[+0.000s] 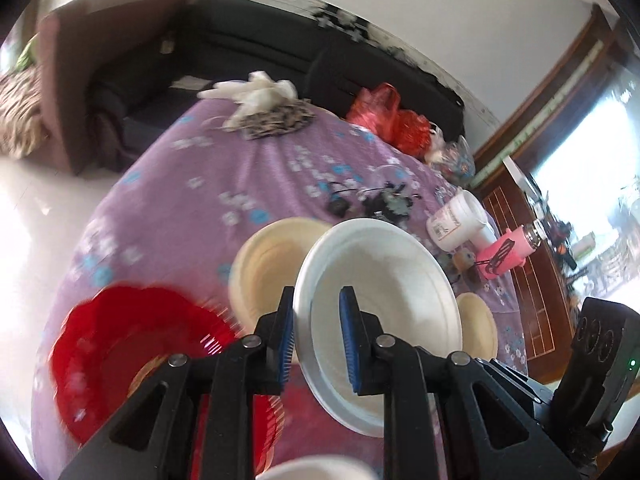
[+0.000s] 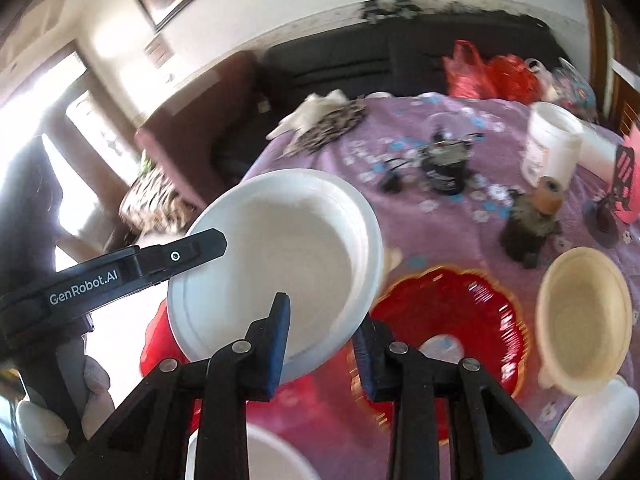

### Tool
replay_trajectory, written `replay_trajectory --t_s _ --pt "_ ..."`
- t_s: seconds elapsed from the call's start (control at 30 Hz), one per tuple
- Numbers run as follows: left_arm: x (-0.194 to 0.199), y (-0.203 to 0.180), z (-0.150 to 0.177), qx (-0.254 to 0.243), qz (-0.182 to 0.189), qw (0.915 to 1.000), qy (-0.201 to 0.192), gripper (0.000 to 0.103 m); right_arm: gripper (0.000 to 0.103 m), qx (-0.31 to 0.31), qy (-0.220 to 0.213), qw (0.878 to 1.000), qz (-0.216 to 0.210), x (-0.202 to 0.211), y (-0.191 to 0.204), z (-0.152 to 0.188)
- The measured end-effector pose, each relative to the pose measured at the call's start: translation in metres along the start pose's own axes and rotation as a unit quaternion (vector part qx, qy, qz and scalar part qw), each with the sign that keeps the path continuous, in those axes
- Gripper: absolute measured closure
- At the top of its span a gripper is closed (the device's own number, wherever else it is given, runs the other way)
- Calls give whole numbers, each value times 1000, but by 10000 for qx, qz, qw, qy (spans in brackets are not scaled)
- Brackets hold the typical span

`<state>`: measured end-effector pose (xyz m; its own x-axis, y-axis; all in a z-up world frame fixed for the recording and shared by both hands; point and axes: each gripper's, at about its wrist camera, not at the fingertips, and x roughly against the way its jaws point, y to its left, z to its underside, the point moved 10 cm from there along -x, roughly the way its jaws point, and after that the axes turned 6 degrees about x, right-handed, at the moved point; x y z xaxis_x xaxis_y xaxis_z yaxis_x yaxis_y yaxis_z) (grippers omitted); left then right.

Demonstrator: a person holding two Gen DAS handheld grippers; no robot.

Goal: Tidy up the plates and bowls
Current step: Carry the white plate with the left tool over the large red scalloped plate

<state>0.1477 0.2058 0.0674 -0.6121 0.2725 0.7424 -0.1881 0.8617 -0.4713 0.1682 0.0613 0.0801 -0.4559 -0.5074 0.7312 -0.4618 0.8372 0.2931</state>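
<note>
In the left wrist view my left gripper (image 1: 318, 296) is shut on the rim of a white bowl (image 1: 384, 280), held tilted above the table, one blue pad inside and one outside. Behind it sit a cream bowl (image 1: 268, 264) and a second cream bowl (image 1: 478, 328); a red scalloped plate (image 1: 132, 352) lies lower left. In the right wrist view my right gripper (image 2: 320, 312) is shut on a white bowl's (image 2: 280, 248) lower rim. Below it are the red plate (image 2: 448, 320), a cream bowl (image 2: 580, 320) and another white dish (image 2: 248, 460). The left gripper's body (image 2: 120, 272) crosses at left.
The table has a purple floral cloth (image 1: 200, 184). At its far side lie a white jar (image 1: 456, 220), a pink bottle (image 1: 508, 252), red bags (image 1: 380, 112), a white cloth (image 1: 256, 92) and small dark items (image 1: 384, 200). A dark sofa (image 1: 248, 48) stands behind.
</note>
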Motion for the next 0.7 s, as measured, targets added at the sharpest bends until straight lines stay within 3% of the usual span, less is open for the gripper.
replay_trajectory --t_s 0.27,0.7 --pt "29 73 33 567 -178 9980 -213 83 70 464 410 9978 -242 -33 63 41" --pt "27 147 61 1272 -227 9911 -308 83 70 890 1004 9906 -263 -81 106 72"
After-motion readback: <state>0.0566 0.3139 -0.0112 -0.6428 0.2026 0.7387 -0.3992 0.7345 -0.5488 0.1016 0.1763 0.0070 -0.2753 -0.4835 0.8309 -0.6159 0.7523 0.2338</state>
